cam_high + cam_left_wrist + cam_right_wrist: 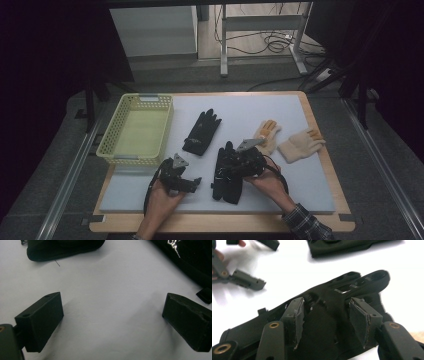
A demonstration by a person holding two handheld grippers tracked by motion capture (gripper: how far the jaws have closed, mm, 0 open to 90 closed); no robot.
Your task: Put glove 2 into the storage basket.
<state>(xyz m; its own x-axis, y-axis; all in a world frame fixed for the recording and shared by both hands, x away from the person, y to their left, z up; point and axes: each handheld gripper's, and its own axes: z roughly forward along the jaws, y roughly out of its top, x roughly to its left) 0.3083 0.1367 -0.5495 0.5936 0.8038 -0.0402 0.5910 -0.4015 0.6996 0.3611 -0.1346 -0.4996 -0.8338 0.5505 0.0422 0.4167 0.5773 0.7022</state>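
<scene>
A pale grey mat (280, 150) covers a wooden table (330, 165), which stands on dark carpet with a metal desk frame (260, 30) and loose cables (272, 42) behind; the room's edges are too dark to read. A yellow basket (116, 131) sits at the mat's left corner. One black glove (201, 132) lies mid-mat and two beige gloves (287, 142) lie to the right. A second black glove (322, 322) lies near the front edge, under the right gripper (325, 323), whose jaws straddle its middle, parted, the pads apparently clear of the fabric; contact cannot be confirmed. In the high view this gripper hides part of that glove. The left gripper (112, 315) rests beside it with jaws wide apart over bare mat, holding nothing. The left gripper view cuts off both black gloves at its top edge.
</scene>
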